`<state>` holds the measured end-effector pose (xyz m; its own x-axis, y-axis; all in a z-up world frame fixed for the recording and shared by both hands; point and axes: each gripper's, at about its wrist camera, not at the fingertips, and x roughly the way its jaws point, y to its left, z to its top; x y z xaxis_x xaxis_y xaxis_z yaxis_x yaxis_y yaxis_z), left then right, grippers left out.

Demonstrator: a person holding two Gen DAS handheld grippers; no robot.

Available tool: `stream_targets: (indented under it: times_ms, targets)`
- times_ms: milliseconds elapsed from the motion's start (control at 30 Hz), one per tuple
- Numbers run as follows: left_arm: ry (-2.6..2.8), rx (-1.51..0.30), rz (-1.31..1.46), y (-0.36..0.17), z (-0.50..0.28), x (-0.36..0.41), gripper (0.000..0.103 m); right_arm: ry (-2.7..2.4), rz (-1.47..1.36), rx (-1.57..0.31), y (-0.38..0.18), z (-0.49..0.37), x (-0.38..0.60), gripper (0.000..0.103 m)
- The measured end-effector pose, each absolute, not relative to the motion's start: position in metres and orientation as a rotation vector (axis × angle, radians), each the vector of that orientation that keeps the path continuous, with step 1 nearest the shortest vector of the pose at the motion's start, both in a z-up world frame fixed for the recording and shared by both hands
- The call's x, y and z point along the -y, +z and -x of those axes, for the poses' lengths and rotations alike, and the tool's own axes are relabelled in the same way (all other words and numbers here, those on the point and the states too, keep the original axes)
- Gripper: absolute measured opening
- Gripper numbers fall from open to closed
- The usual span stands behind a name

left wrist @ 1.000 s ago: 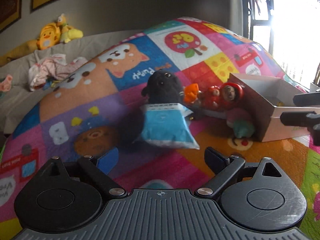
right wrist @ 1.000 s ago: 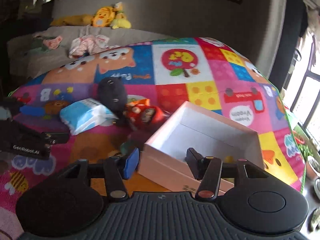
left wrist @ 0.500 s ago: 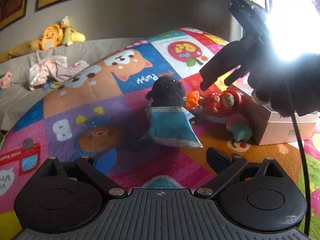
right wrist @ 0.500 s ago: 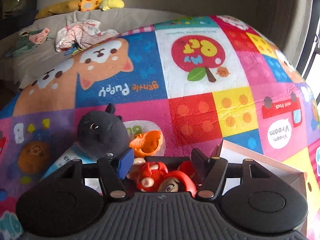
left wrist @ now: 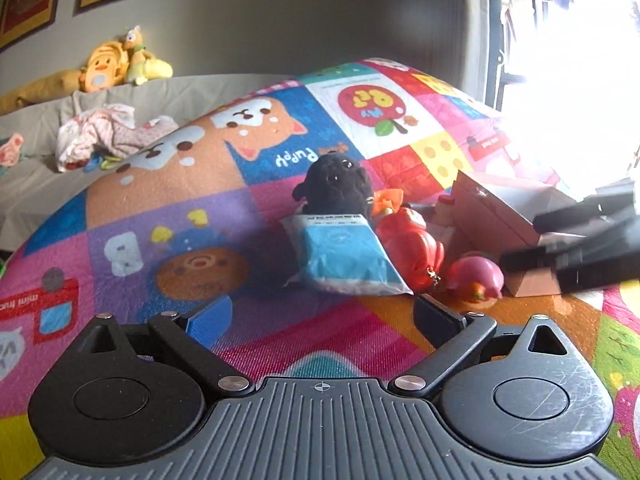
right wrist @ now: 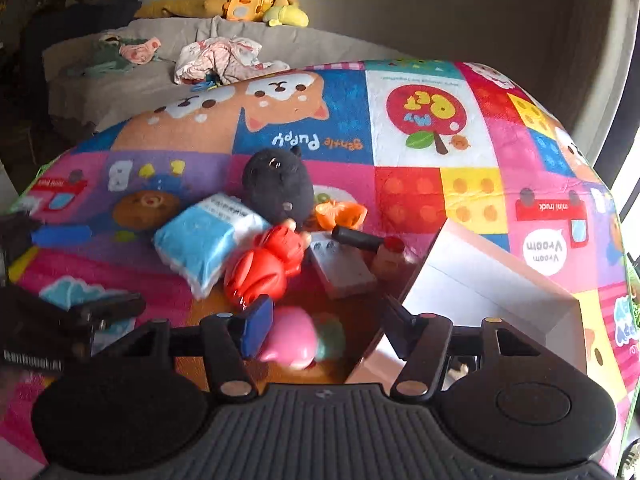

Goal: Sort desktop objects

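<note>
Pink and rounded, a small toy (right wrist: 294,342) lies on the play mat (right wrist: 420,196) between the spread jaws of the right gripper (right wrist: 326,322), close against the blue pad of one finger; the jaws stand wide and hold nothing. Only the right wrist view shows a white card (right wrist: 340,264), a dark marker (right wrist: 356,237) and a little red-topped piece (right wrist: 390,254) lying behind the red figure (right wrist: 260,270); from the left wrist view these are mostly hidden. That left view shows the pink toy (left wrist: 476,278) just beside the corner of the open box (left wrist: 496,216), with the right gripper blurred at the edge. The left gripper (left wrist: 322,320) hovers with jaws wide apart, empty, in front of a blue packet (left wrist: 344,260) that leans on a black plush (left wrist: 336,184). An orange piece (right wrist: 340,214) sits beside the plush
</note>
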<state>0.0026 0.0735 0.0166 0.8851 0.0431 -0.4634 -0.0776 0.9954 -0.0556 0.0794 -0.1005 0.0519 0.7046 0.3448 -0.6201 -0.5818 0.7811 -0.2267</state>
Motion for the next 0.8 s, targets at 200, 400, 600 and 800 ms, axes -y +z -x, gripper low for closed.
stream_targets:
  times_ms: [200, 400, 600, 800]
  targets:
    - [0.074, -0.488, 0.062, 0.016, -0.004, -0.073, 0.1, 0.532, 0.52, -0.52, 0.018, -0.079, 0.079, 0.057]
    - [0.086, -0.506, 0.066, 0.015, -0.007, -0.074, 0.1, 0.484, 0.528, -0.537, 0.002, -0.088, 0.072, 0.045]
    - [0.088, -0.505, 0.032, 0.015, -0.007, -0.068, 0.1, 0.578, 0.469, -0.581, 0.016, -0.048, 0.117, 0.042]
    - [0.05, -0.482, -0.022, 0.024, -0.011, -0.049, 0.1, 0.457, 0.425, -0.585, 0.013, -0.011, 0.188, 0.042]
